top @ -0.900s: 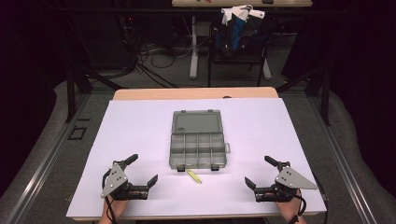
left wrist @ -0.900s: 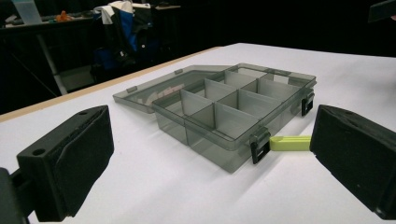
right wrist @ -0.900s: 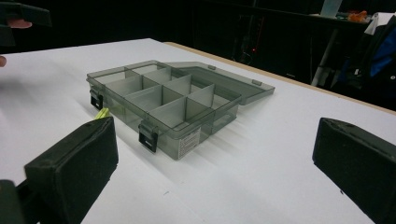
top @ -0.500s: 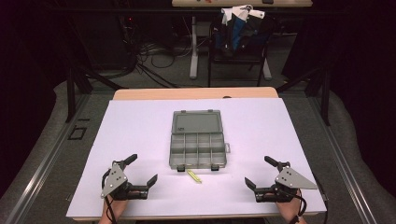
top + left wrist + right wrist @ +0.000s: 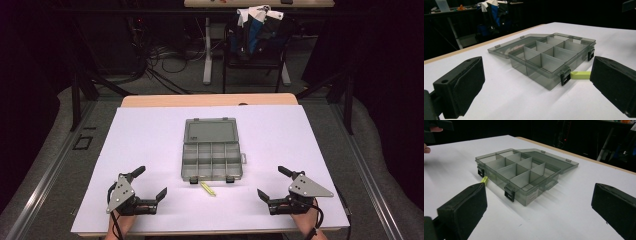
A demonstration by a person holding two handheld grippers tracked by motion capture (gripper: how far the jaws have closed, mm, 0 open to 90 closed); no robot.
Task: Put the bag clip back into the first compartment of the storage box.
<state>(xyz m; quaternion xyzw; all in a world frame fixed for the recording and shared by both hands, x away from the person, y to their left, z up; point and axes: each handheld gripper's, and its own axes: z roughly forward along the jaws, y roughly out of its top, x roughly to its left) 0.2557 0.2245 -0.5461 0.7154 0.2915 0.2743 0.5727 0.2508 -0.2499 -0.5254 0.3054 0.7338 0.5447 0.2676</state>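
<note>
I can read no text, brand, number or sign anywhere here. In my right gripper view, the organizer box (image 5: pixel 524 173) carries a small pale label (image 5: pixel 532 197) on its near wall, at about six o'clock from the box's middle, but its print is too small and blurred for me to make out. The lid and the compartments show me no lettering that I can read. On the floor at nine o'clock from the surface (image 5: pixel 150 145) sits a black square outline (image 5: pixel 81 143), with no words on it.
</note>
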